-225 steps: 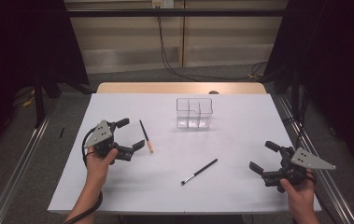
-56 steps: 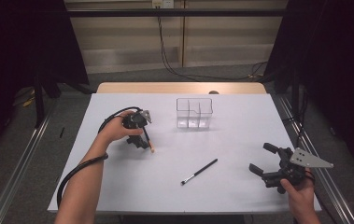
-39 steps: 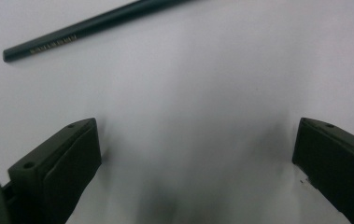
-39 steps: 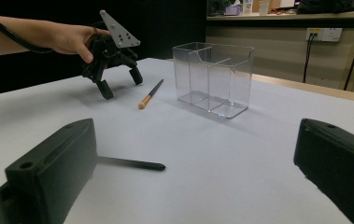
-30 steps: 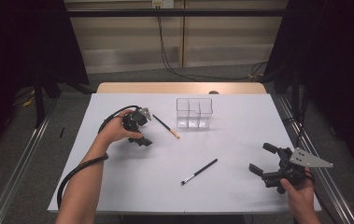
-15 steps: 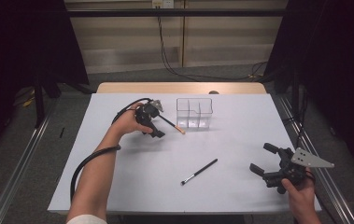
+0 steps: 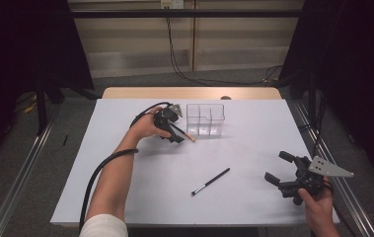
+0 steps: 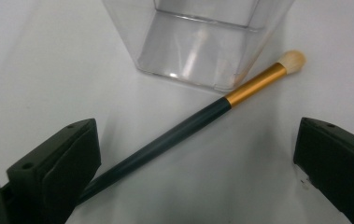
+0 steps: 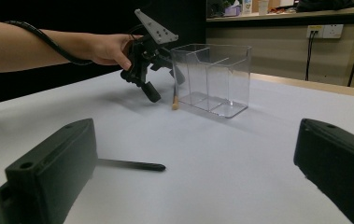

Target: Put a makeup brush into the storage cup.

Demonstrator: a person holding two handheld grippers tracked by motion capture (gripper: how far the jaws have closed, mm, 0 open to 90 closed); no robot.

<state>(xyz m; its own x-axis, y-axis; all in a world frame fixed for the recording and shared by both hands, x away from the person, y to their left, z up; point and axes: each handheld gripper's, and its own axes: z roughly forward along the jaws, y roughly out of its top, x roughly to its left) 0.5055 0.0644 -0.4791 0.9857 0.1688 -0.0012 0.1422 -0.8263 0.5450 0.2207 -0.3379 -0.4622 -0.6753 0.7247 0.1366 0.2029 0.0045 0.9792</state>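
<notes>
A: Where is the left claw (image 7: 176, 132)?
B: Toward the far edge of the white surface (image 7: 125, 163), just left of the clear plastic box with compartments (image 7: 205, 120). It holds the dark-handled makeup brush with a gold ferrule and pale bristles (image 8: 198, 123).

A: How does the grip look?
B: In the left gripper view the handle's end runs in at one jaw, while the other jaw stands well away from it, so the claw looks wide. Whether the handle is truly pinched, I cannot tell.

A: And the brush itself?
B: Its bristle tip sits just beside the box's near wall, low by the surface.

A: The right claw (image 7: 282, 170)?
B: Near the right edge, toward the near corner, spread wide with nothing between its jaws. A slim black brush with a silver ferrule (image 7: 210, 181) lies flat around the middle of the surface, apart from both claws.
</notes>
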